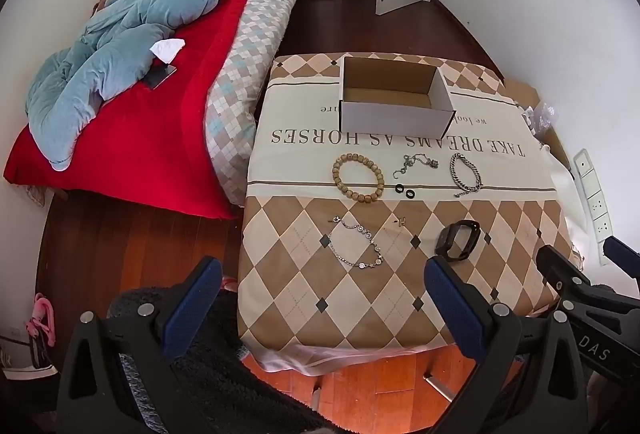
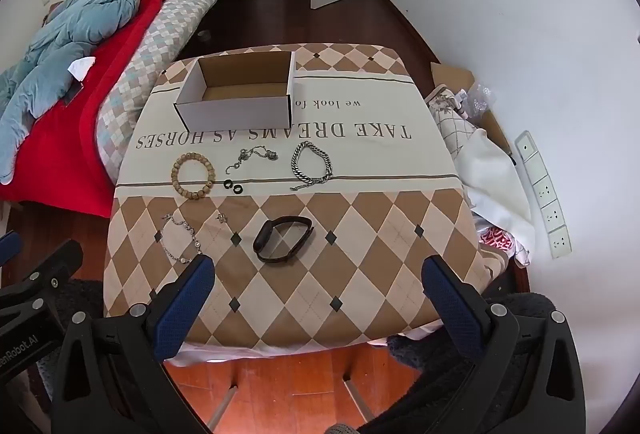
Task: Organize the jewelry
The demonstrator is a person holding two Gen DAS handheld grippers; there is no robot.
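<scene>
Left gripper point(image 1: 322, 308): lower centre of its own view, jaws at full spread, nothing between them. Right gripper point(image 2: 320, 308): likewise wide open and empty, hanging over the near table edge.

Black wristband point(image 2: 283, 240): centre of the right view, nearest item. Judged light, springy, standing on edge; best taken across the strap, not the glossy face.

Crystal bracelet point(image 1: 356, 246): lower centre of the left view. Fine limp chain, likely to drape and slip; pinch at a stone link.

Two black rings point(image 1: 404, 191): mid-frame, small and flat, hard to pinch.

Bead bracelet point(image 1: 358, 176): left of the rings. Rigid beads on cord, easiest grip of the lot.

Thin silver chain point(image 1: 416, 164) and heavy curb chain point(image 1: 466, 172): middle row, right. Both floppy; the curb chain is probably weightier.

Cardboard box point(image 1: 394, 114): upper centre, open, empty, presumed destination.

Patterned tablecloth point(image 1: 320, 314): soft, may bunch under the pads.

View differences: the right view alone shows the cloth pile point(image 2: 492, 162) at right; the left view shows more bed point(image 1: 132, 138).
</scene>
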